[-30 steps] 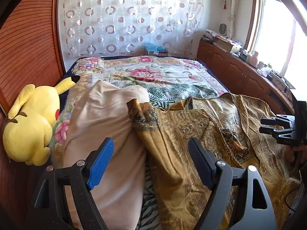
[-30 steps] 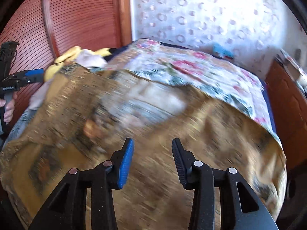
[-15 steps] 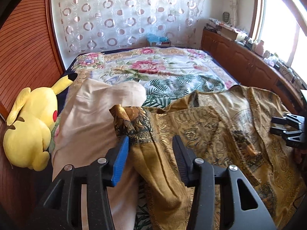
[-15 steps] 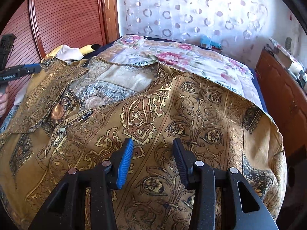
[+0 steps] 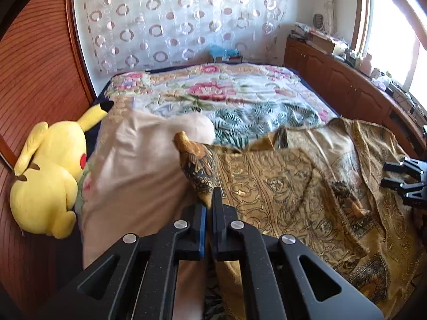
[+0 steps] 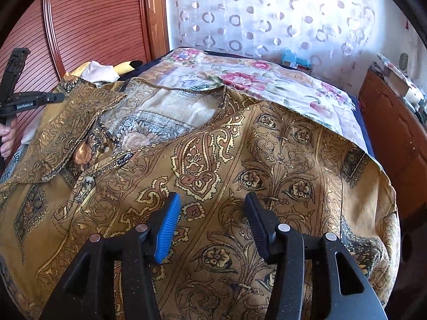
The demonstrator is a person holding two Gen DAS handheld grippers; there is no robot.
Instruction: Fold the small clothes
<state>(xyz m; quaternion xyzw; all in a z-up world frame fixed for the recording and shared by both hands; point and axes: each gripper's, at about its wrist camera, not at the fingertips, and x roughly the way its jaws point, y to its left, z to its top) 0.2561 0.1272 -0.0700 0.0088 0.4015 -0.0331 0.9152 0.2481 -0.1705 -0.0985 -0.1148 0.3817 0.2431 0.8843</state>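
A gold shirt (image 5: 293, 186) with dark ornate print lies spread on the bed, its buttoned front up. My left gripper (image 5: 209, 202) is shut on the shirt's sleeve end (image 5: 197, 168), which sticks up past the fingertips. From the right wrist view that same gripper (image 6: 60, 96) pinches the shirt's (image 6: 240, 160) far left corner. My right gripper (image 6: 212, 205) hovers just over the shirt's body, its jaws opening with only flat cloth under them. In the left wrist view the right gripper (image 5: 387, 174) shows at the right edge.
A beige pillow (image 5: 133, 176) lies left of the shirt, a yellow plush toy (image 5: 48, 176) beside it against the wooden wall. A floral bedspread (image 5: 226, 93) covers the bed behind. A wooden cabinet (image 5: 347, 85) with clutter runs along the right. A hand (image 6: 6, 136) holds the left gripper's handle.
My left gripper has gone from wide open to shut on the sleeve end, edging forward. The right gripper's jaws have spread a little wider, and the shirt has settled flat.
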